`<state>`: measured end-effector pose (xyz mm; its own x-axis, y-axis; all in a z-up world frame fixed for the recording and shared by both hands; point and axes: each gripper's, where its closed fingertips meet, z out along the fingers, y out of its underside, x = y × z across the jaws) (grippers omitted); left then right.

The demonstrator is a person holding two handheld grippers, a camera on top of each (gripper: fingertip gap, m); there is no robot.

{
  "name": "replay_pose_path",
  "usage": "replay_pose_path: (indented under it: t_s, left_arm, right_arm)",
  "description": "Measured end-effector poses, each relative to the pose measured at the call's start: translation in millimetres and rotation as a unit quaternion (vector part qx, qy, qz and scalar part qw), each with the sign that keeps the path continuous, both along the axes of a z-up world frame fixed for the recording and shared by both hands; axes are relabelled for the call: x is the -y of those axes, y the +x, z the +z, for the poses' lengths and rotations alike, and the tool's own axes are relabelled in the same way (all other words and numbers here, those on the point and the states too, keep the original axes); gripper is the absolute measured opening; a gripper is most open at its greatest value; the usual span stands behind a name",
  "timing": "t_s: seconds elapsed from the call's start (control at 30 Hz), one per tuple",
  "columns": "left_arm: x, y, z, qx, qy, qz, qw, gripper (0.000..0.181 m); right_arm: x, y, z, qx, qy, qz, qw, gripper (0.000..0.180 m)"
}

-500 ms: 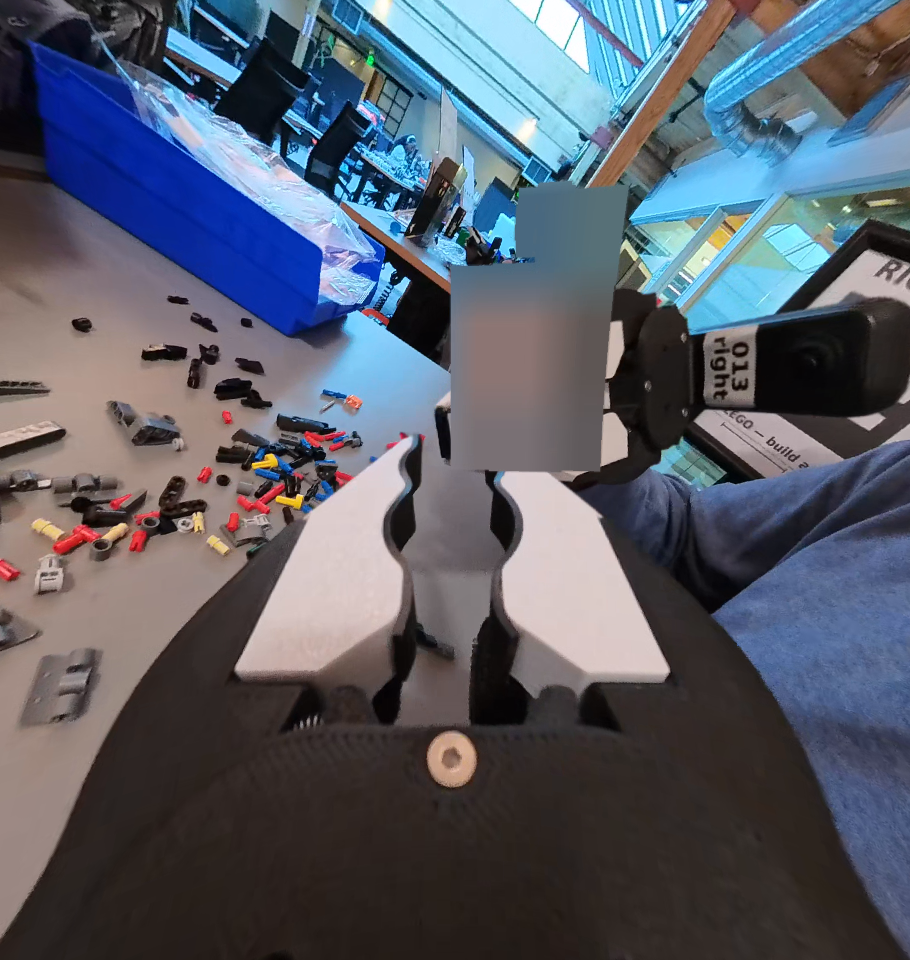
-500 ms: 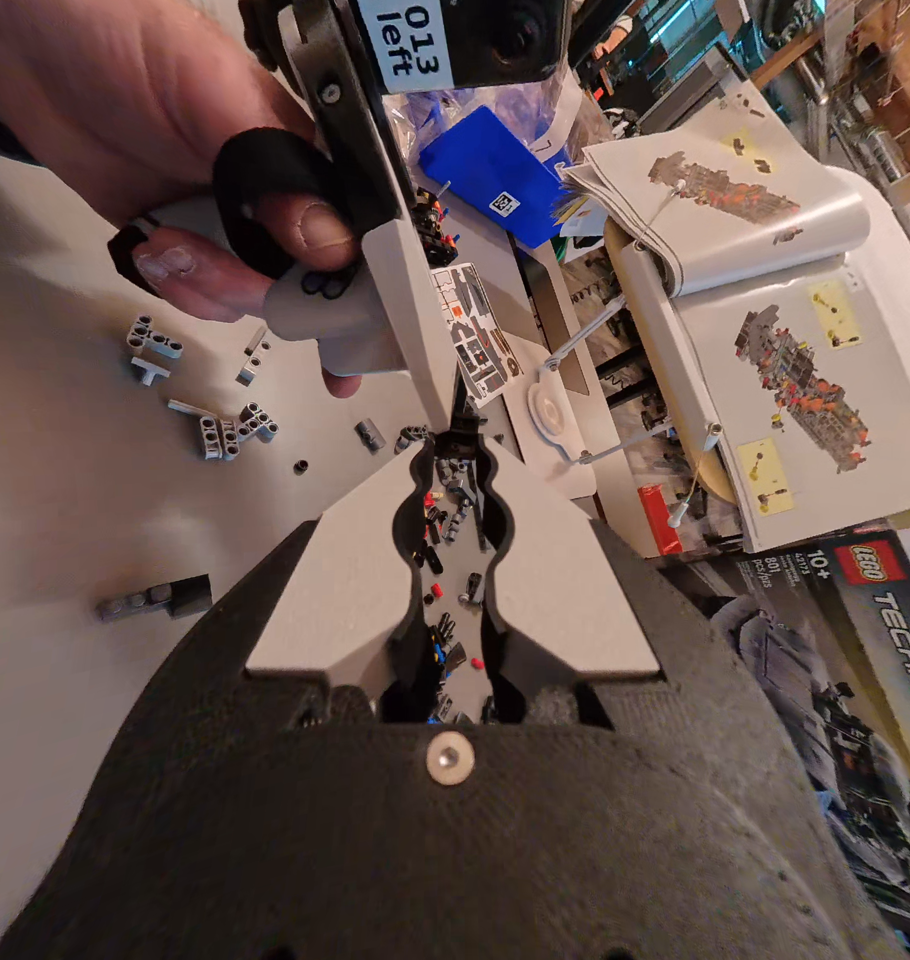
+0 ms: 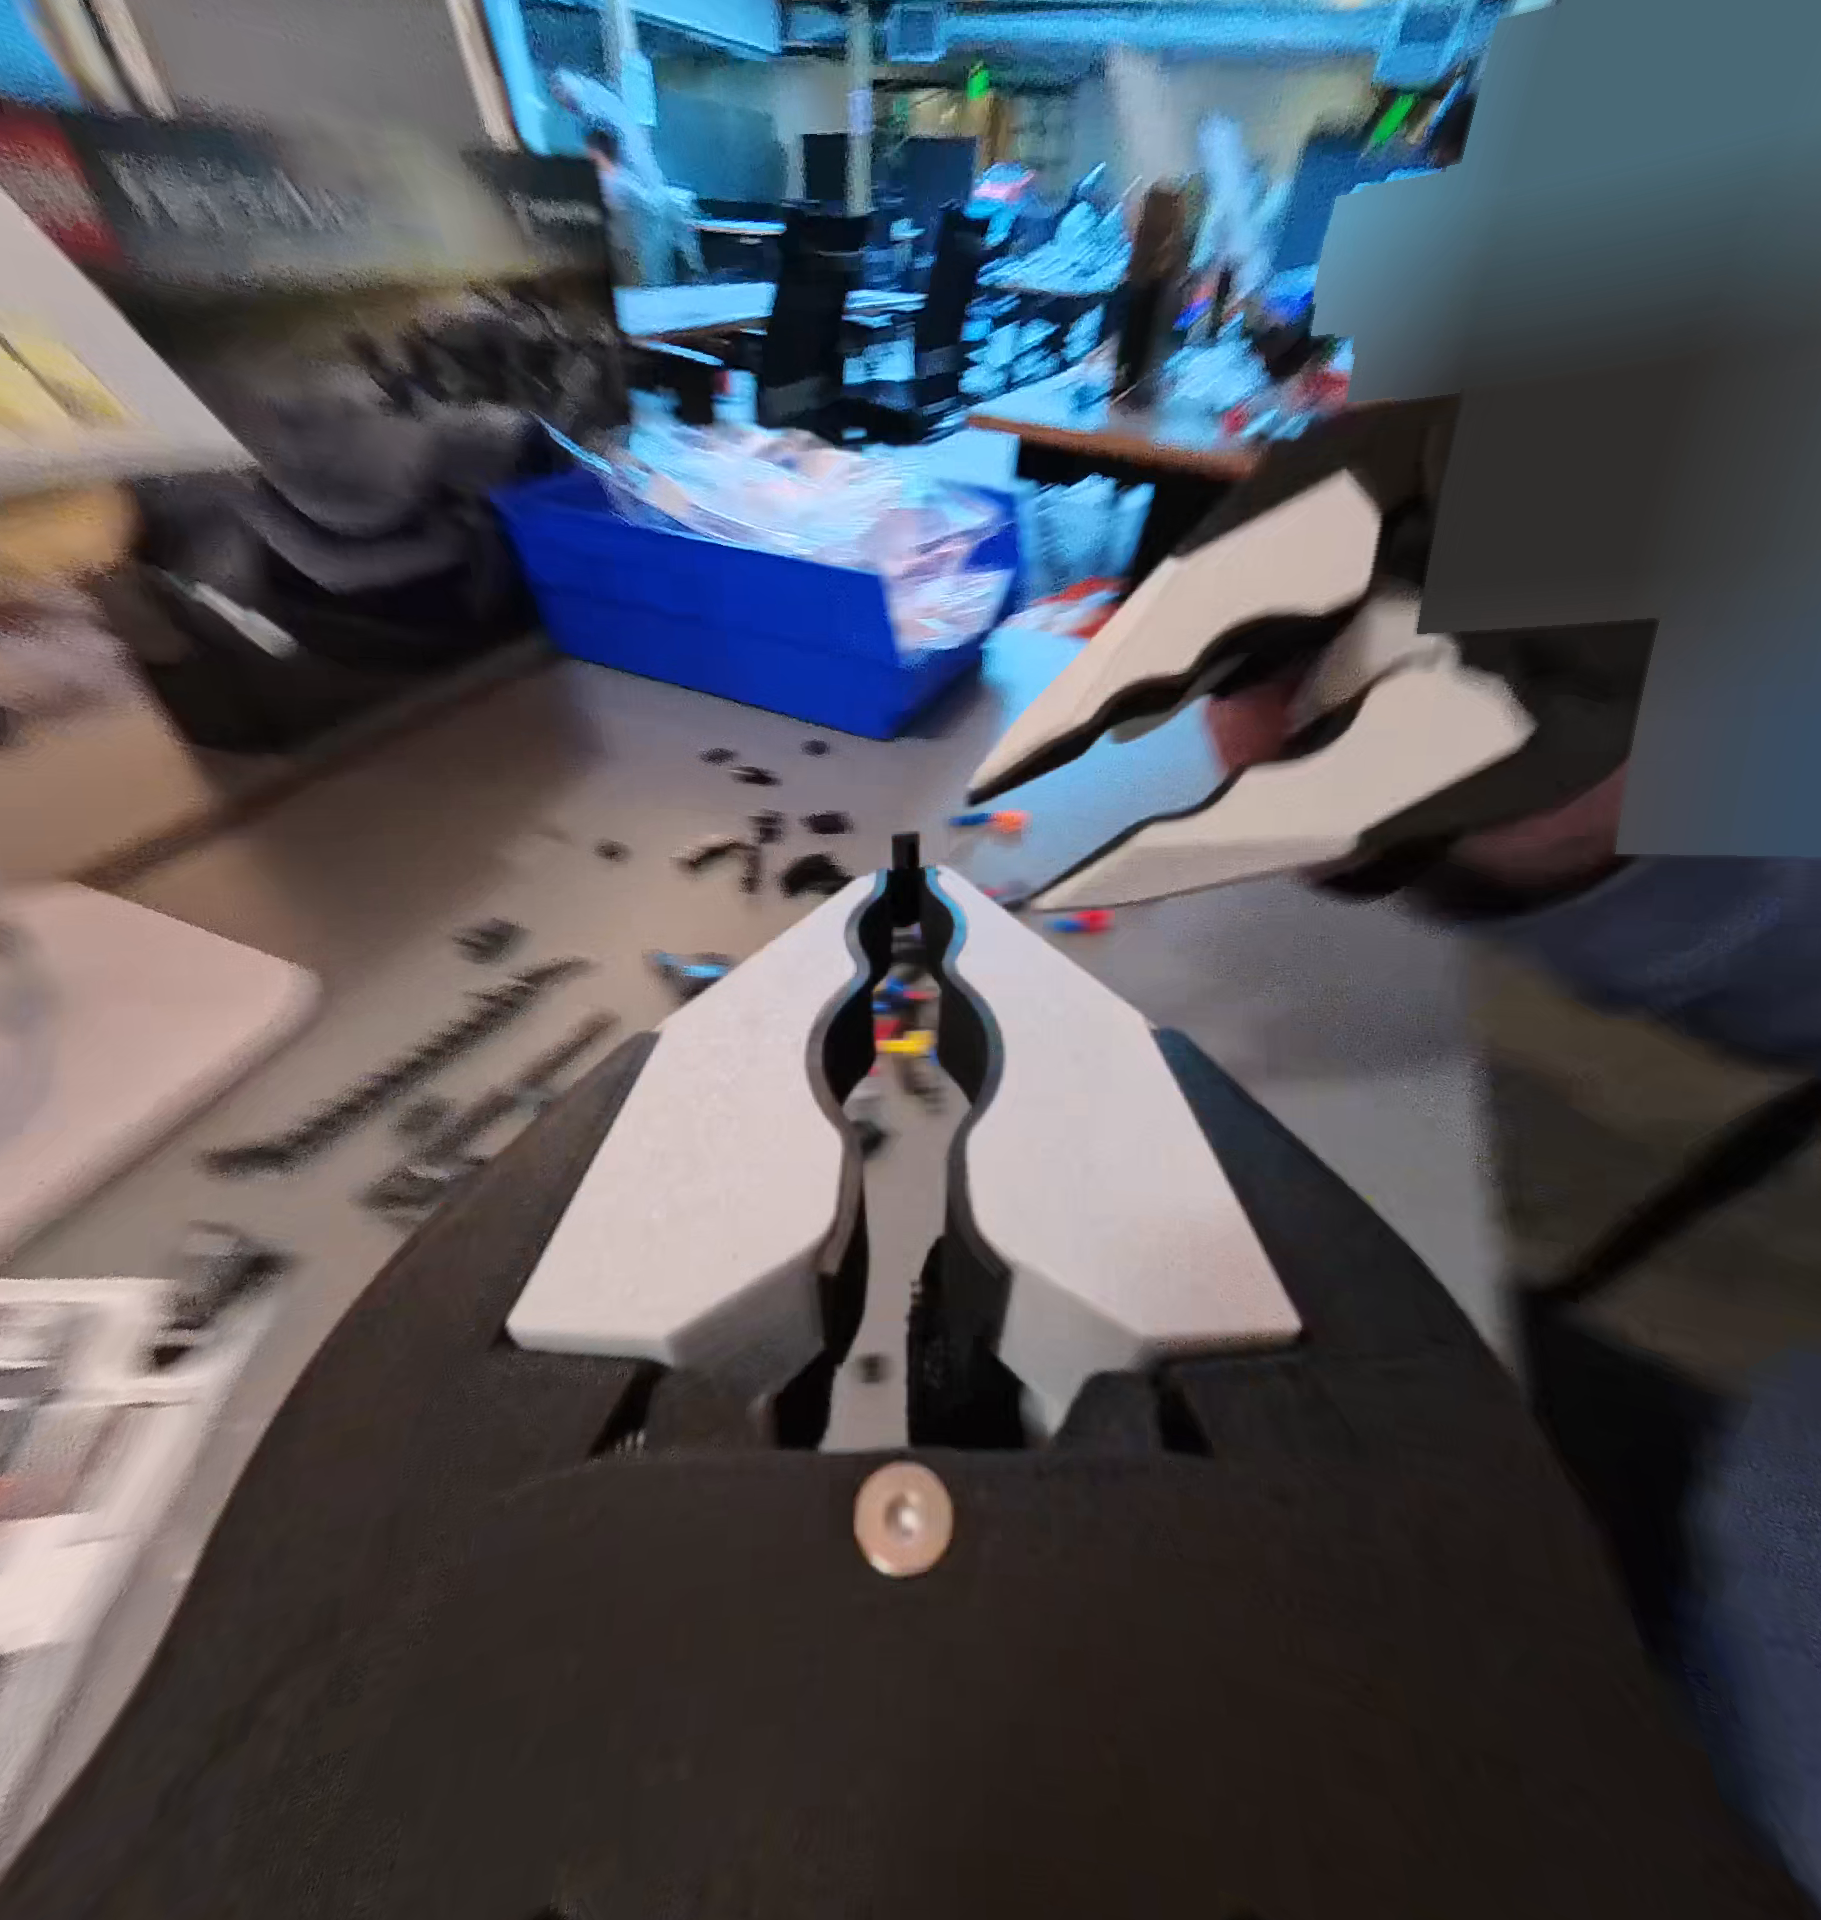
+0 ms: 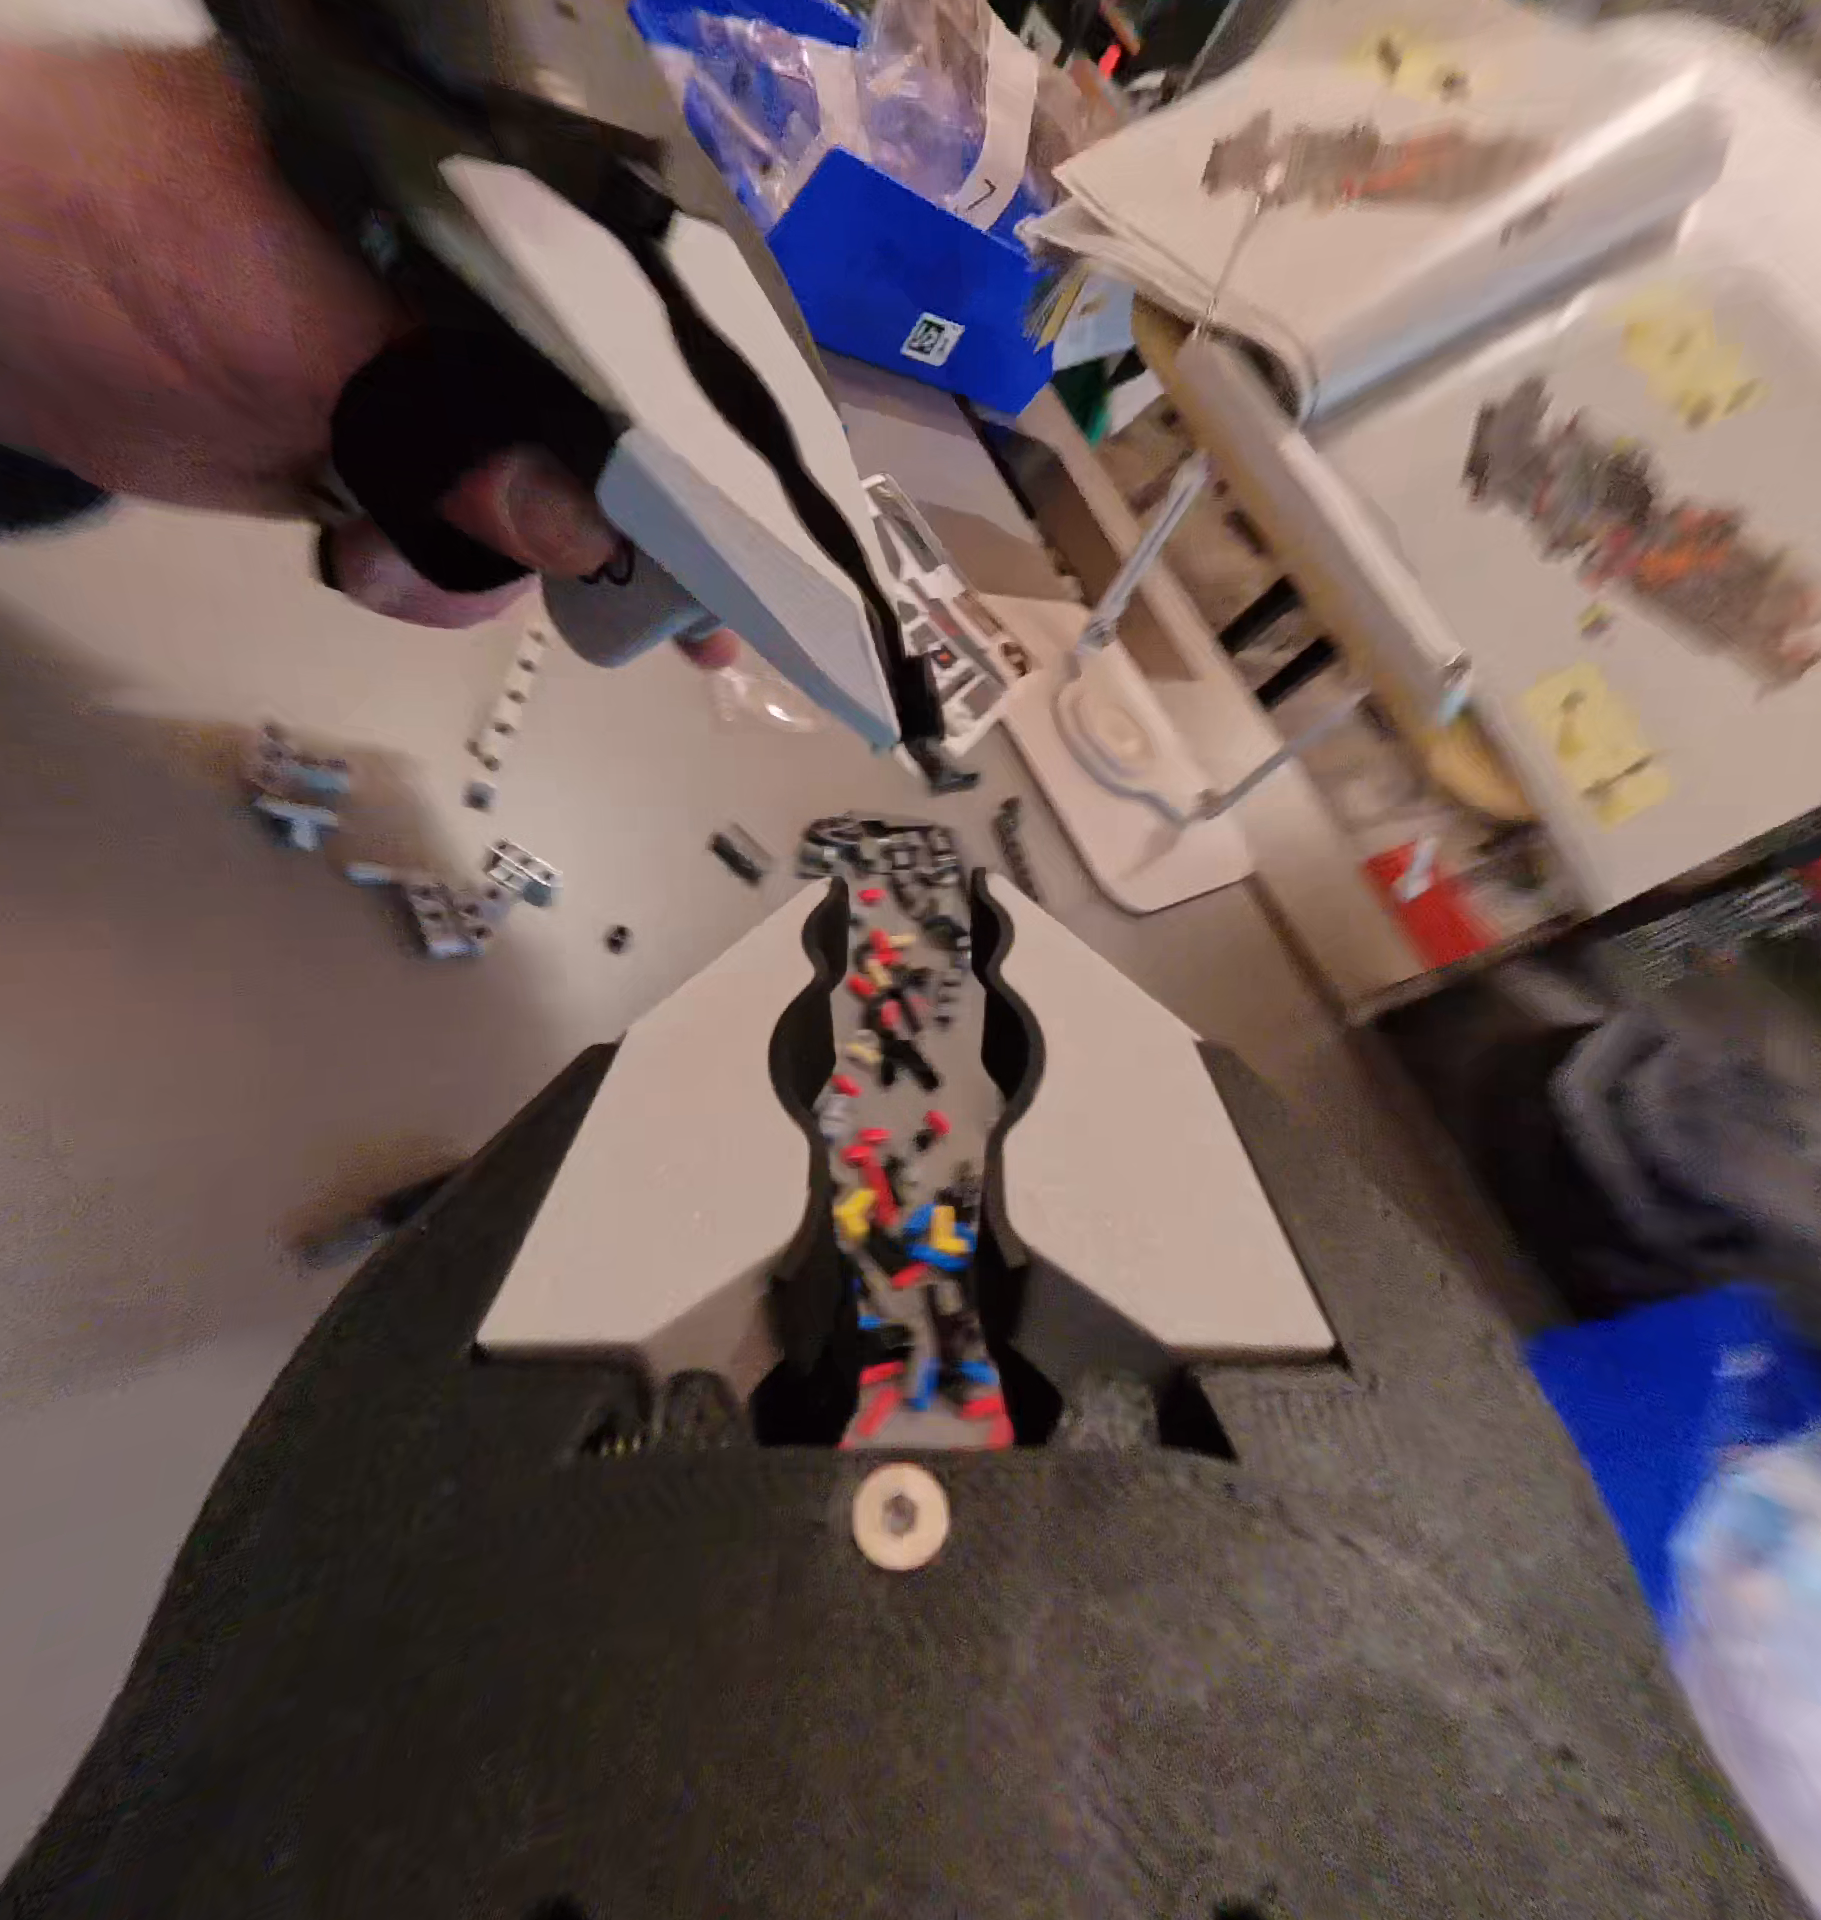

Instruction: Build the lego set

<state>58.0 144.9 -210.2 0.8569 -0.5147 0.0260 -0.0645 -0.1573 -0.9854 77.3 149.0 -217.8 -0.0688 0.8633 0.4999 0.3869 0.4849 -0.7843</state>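
Red, yellow, blue and black lego pieces [image 4: 901, 1195]; blue bin [image 3: 740, 623]

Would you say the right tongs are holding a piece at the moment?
No, the right tongs stand open with nothing between their tips, only loose pieces on the table below.

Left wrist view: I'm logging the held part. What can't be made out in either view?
- Small black lego piece in left claw, left wrist view: tiny, mostly hidden between the fingers.
- Open white instruction booklet, right wrist view: motion-blurred.
- Loose coloured plastic pieces, right wrist view: blurred, cut off by right claw.
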Motion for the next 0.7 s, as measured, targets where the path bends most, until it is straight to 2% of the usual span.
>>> replay_pose_path:
  t_s: [0.07, 0.1, 0.17, 0.23, 0.33, 0.37, 0.63, 0.7]
  left_arm:
    - [-0.7, -8.0, 11.3, -0.151, 0.070, 0.046, 0.985, 0.002]
    - [-0.5, -9.2, 16.6, -0.236, 0.107, 0.066, 0.964, 0.003]
    - [-0.6, -8.4, 25.9, -0.390, 0.174, 0.096, 0.899, 0.002]
    - [-0.6, -1.7, 30.5, -0.471, 0.216, 0.099, 0.850, 0.002]
    - [-1.4, 7.6, 31.8, -0.536, 0.252, 0.087, 0.801, 0.001]
    - [-1.2, 10.2, 32.1, -0.550, 0.259, 0.082, 0.789, 0.002]
    - [-2.0, 23.1, 27.8, -0.636, 0.304, 0.042, 0.708, 0.002]
    - [-2.6, 23.7, 28.0, -0.641, 0.308, 0.036, 0.702, 0.002]
  right_arm:
    - [3.8, 2.7, 5.9, -0.016, -0.137, 0.013, 0.990, 0.017]
    - [7.5, 3.0, 11.0, -0.030, -0.210, 0.026, 0.977, 0.016]
    - [10.9, 2.3, 20.1, -0.056, -0.331, 0.047, 0.941, 0.012]
    - [11.3, 0.6, 24.4, -0.073, -0.418, 0.064, 0.903, 0.018]
    - [16.1, 0.8, 34.0, -0.089, -0.526, 0.108, 0.839, 0.024]
    - [16.0, 0.7, 35.1, -0.091, -0.545, 0.115, 0.826, 0.026]
    - [14.1, -0.7, 47.4, -0.116, -0.599, 0.139, 0.780, 0.021]
    - [12.6, -1.8, 45.2, -0.113, -0.605, 0.138, 0.776, 0.015]
